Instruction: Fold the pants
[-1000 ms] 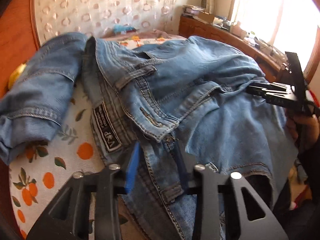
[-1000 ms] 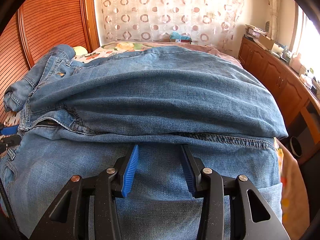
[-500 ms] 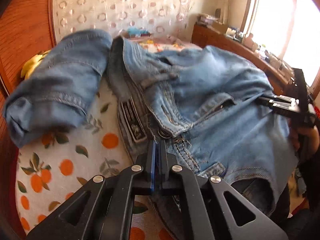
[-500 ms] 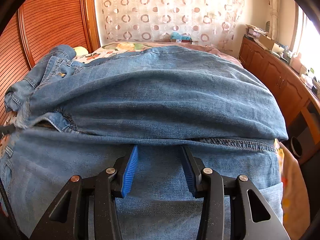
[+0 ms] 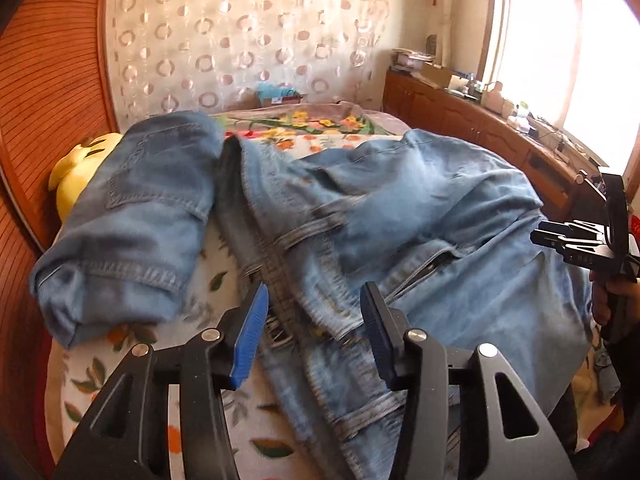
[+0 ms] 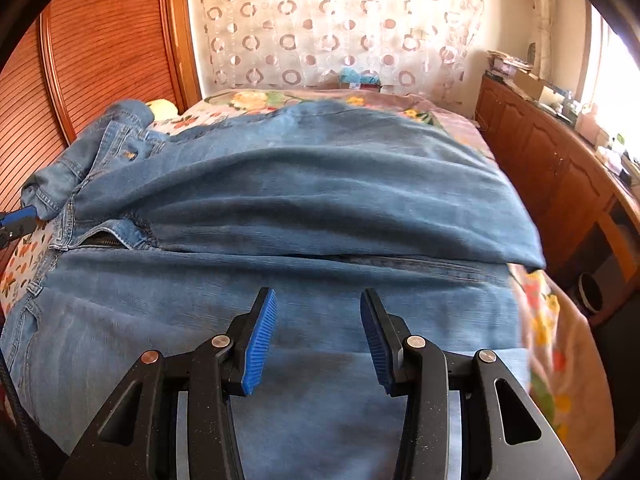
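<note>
**Midway through the fold, both tools hang loose over the denim**

Spread across the flowered bedspread [image 5: 100, 364], the pants [image 6: 320, 200] lie directly ahead of and beneath both tools, one leg doubled over the other so its long edge runs crosswise just beyond the right gripper [image 6: 318, 338]. That gripper hovers over the near leg with its blue pads set moderately apart and nothing between them. The left gripper [image 5: 312, 332] is at the waistband end; its jaws have just been opening, and the waistband [image 5: 280, 264] sits slack in the gap, not pinched.

The largest risk, judging by how things lie, is the upper leg: its edge sits crooked against the lower one, and a further fold made without squaring it would lock in a skewed bundle. Next, the waistband is rucked and twisted below the left tool; a grab there could catch only one layer and drag the fly open. A second denim piece [image 5: 128, 224], bundled to the left of the left tool and just beside the pants, could be snagged along with them. Smaller still, the pants' right end lies near the mattress edge, where a pull toward the wooden cabinets [image 6: 560, 168] might spill it off.

Of containers, only a dark round bin [image 6: 590, 292] shows, low to the right of the right tool; its contents cannot be made out.
</note>
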`<move>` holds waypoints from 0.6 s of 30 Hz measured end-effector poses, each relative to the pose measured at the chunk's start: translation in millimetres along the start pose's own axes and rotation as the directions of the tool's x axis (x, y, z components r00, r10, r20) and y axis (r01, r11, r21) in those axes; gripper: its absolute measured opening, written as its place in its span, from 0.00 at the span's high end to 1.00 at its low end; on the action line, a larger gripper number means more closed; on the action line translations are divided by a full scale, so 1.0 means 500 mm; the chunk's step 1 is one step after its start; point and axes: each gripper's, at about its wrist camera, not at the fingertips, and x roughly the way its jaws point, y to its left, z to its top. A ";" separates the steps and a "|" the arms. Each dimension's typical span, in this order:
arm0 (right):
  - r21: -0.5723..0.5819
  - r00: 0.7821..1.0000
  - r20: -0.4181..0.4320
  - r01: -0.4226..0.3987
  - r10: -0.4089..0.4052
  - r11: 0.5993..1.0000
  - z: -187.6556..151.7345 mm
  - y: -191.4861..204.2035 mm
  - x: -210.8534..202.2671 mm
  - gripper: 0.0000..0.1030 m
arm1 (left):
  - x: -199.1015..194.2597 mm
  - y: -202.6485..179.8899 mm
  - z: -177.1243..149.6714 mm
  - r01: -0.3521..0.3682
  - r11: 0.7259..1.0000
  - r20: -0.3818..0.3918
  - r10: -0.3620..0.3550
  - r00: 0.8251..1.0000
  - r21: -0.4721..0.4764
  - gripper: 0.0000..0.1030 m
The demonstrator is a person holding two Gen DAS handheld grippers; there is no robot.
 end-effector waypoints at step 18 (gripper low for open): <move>0.123 0.973 -0.042 0.230 -0.227 0.965 0.005 -0.215 0.011 0.56 | 0.096 -0.079 0.030 0.055 0.997 -0.015 -0.055 0.998 0.057 0.21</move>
